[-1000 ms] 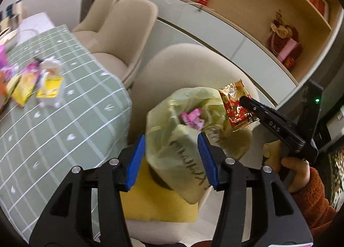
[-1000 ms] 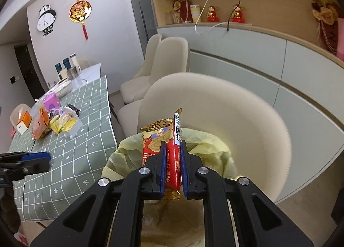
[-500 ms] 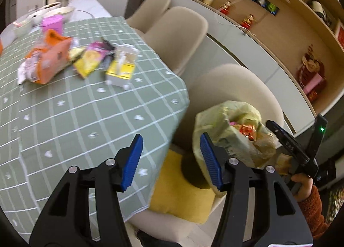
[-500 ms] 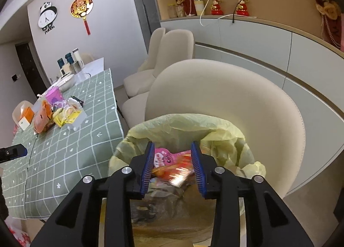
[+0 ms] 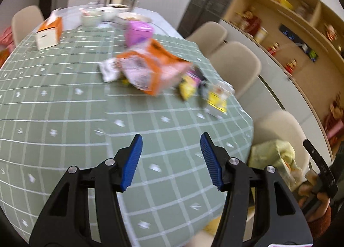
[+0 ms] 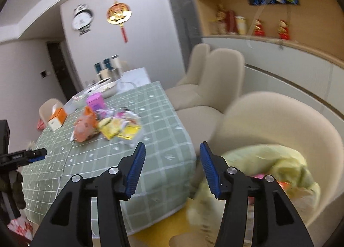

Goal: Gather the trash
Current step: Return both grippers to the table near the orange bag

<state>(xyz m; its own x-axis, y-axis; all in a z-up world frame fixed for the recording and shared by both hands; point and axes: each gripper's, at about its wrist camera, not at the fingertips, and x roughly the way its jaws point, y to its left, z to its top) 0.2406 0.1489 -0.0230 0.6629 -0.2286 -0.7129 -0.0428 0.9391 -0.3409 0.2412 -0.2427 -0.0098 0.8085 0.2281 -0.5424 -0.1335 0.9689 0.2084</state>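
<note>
My left gripper (image 5: 171,156) hangs open and empty over the green checked tablecloth (image 5: 64,118). Beyond it lies a heap of snack wrappers: an orange bag (image 5: 150,66), a yellow packet (image 5: 188,88) and a clear yellow box (image 5: 218,98). A yellow-green trash bag (image 5: 273,154) sits on the beige chair at the right, with wrappers inside. My right gripper (image 6: 171,163) points between table and bag, its jaws opening with nothing between them. The same bag (image 6: 277,161) lies to its right, the wrapper heap (image 6: 107,124) farther off on the table.
An orange tissue box (image 5: 48,32), a purple tub (image 5: 138,32), bowls (image 5: 92,16) and flasks stand at the table's far end. Beige chairs (image 6: 217,75) line the table's right side. A cabinet with shelves (image 6: 279,58) runs along the wall. A yellow cushion (image 6: 163,232) lies on the near chair seat.
The right gripper let the red and gold wrapper fall into the bag, opened wide and swung left toward the table. The left gripper swung from the bag to over the tablecloth.
</note>
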